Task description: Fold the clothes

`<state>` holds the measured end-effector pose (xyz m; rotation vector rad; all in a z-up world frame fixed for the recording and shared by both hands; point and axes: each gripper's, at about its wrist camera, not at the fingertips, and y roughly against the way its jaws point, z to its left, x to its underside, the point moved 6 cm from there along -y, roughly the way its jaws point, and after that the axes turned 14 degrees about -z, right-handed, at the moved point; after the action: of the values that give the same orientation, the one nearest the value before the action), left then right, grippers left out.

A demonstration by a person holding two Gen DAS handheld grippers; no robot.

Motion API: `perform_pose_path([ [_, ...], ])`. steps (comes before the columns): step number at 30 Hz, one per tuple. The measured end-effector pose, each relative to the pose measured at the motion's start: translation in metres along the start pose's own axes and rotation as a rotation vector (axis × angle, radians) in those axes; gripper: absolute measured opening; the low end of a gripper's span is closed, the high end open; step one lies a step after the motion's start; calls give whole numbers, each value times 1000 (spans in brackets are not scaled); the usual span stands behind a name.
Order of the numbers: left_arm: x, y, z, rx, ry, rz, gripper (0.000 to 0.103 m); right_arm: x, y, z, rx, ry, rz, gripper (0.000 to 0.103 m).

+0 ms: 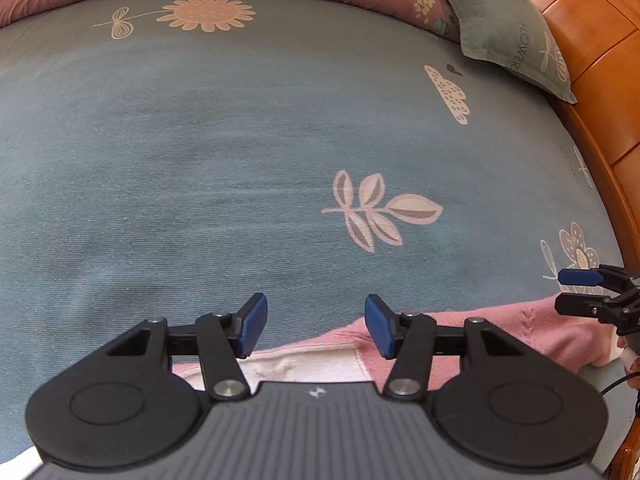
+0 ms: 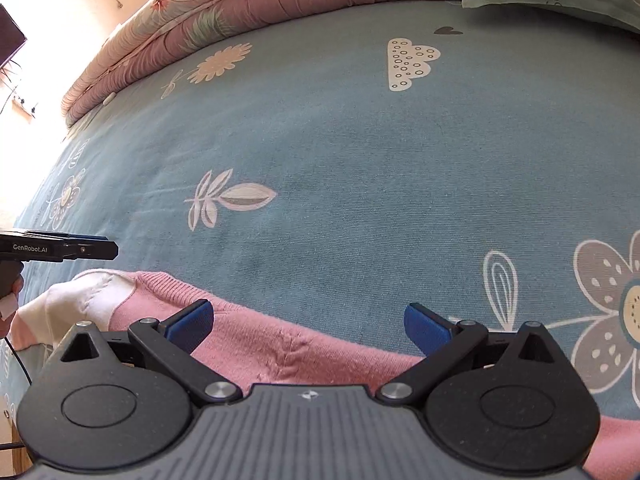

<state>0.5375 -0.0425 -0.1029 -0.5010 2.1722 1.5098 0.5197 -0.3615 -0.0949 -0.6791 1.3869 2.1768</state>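
Note:
A pink knitted garment [image 1: 500,328] with a white panel [image 1: 304,366] lies flat along the near edge of the bed. My left gripper [image 1: 316,328] hovers over its far edge, open, with nothing between its blue pads. In the right wrist view the same pink garment [image 2: 296,352] runs under my right gripper [image 2: 308,326], which is wide open and holds nothing. The garment's white part [image 2: 80,300] shows at the left there. The right gripper [image 1: 580,290] also appears at the right edge of the left wrist view, and the left gripper's finger [image 2: 92,250] pokes in from the left.
A blue-grey bed sheet [image 1: 200,160] with flower and leaf prints fills the space ahead. A pink floral quilt [image 2: 240,4] is bunched along the far side. A grey-green pillow [image 1: 512,40] leans on the orange wooden headboard [image 1: 592,32] at the right.

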Motion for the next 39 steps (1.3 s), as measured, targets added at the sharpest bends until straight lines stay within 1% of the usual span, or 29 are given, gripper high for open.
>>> perform_pose_path([
  [2, 0, -7, 19, -12, 44, 41, 53, -2, -16, -7, -2, -59, 26, 103],
  [4, 2, -13, 36, -23, 86, 81, 53, 0, -29, -16, -35, -179, 81, 103],
  [5, 6, -15, 41, -19, 110, 113, 54, 4, -32, -18, -68, -243, 107, 103],
  [6, 13, -18, 45, -1, 145, 161, 54, 10, -33, -19, -102, -303, 142, 103],
  [7, 19, -17, 45, 22, 165, 190, 54, 16, -33, -18, -134, -351, 170, 103],
  [8, 23, -14, 44, 46, 170, 202, 57, 20, -29, -15, -160, -365, 182, 103],
  [10, 31, -2, 37, 81, 138, 225, 57, 27, -18, -7, -196, -349, 206, 103],
  [12, 40, 12, 29, 122, 94, 245, 62, 36, -2, 5, -240, -323, 229, 103],
  [15, 64, 31, 22, 150, 61, 298, 62, 55, 18, 17, -251, -336, 255, 103],
  [16, 74, 39, 19, 156, 49, 305, 62, 63, 24, 22, -253, -325, 267, 103],
  [19, 101, 59, 9, 161, 2, 310, 62, 87, 45, 39, -258, -262, 299, 103],
  [21, 117, 68, 6, 154, 3, 321, 64, 107, 57, 52, -263, -232, 332, 103],
  [26, 149, 88, 1, 146, 9, 360, 65, 151, 81, 69, -271, -256, 422, 103],
  [28, 157, 93, 0, 132, 5, 389, 65, 167, 86, 71, -242, -230, 473, 103],
  [29, 158, 96, -3, 131, -19, 395, 65, 172, 89, 73, -231, -206, 491, 103],
  [30, 157, 100, -7, 135, -51, 393, 65, 171, 93, 76, -235, -173, 494, 103],
  [32, 154, 104, -14, 146, -102, 382, 65, 160, 100, 84, -264, -116, 469, 103],
  [34, 146, 100, -18, 163, -122, 356, 65, 136, 103, 90, -298, -60, 401, 103],
  [36, 138, 95, -22, 180, -141, 331, 65, 109, 96, 90, -325, -18, 337, 103],
  [37, 133, 93, -24, 188, -151, 318, 65, 98, 89, 87, -337, -6, 319, 103],
  [39, 125, 88, -28, 205, -170, 292, 65, 86, 67, 75, -357, -7, 323, 103],
])
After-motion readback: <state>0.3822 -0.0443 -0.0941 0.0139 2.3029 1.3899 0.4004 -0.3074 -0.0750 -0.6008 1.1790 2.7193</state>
